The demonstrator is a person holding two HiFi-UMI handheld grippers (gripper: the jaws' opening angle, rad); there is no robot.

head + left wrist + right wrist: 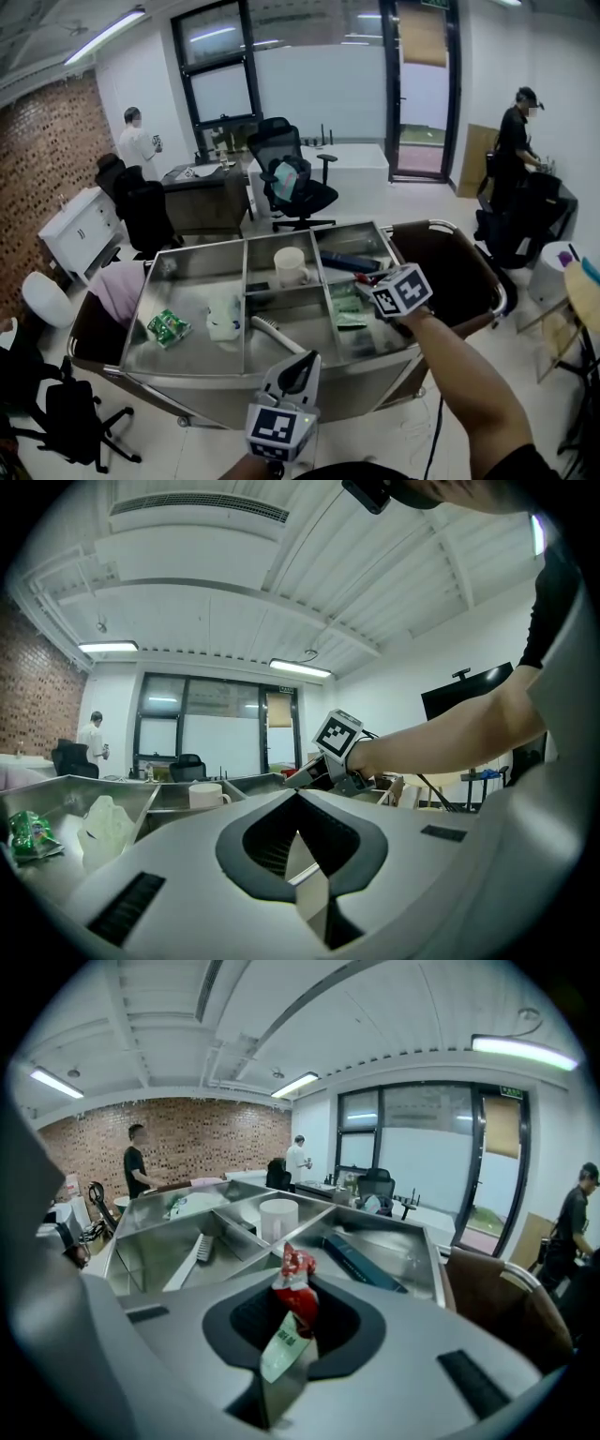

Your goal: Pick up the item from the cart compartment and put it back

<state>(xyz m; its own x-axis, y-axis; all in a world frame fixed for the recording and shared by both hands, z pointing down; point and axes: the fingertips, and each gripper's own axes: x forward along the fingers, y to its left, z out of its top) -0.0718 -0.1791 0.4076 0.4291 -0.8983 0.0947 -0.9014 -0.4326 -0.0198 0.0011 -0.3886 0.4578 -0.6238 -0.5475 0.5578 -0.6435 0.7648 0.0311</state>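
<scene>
My right gripper (364,279) hangs over the right-hand compartments of the steel cart (187,380), tilted downward. It is shut on a small red packet (298,1299) with a white label, which stands upright between the jaws. Below it a dark blue box (364,1262) lies in the back right compartment, and green packets (349,311) lie in the front right one. My left gripper (307,358) is held level near the cart's front edge, shut and with nothing in it. In the left gripper view, my left gripper (298,797) faces the right gripper (314,774).
Other compartments hold a white mug (291,265), a white-handled brush (275,334), a crumpled white bag (223,319) and a green packet (167,327). A brown chair (441,253) stands behind the cart on the right. Black office chairs, desks and two people are farther off.
</scene>
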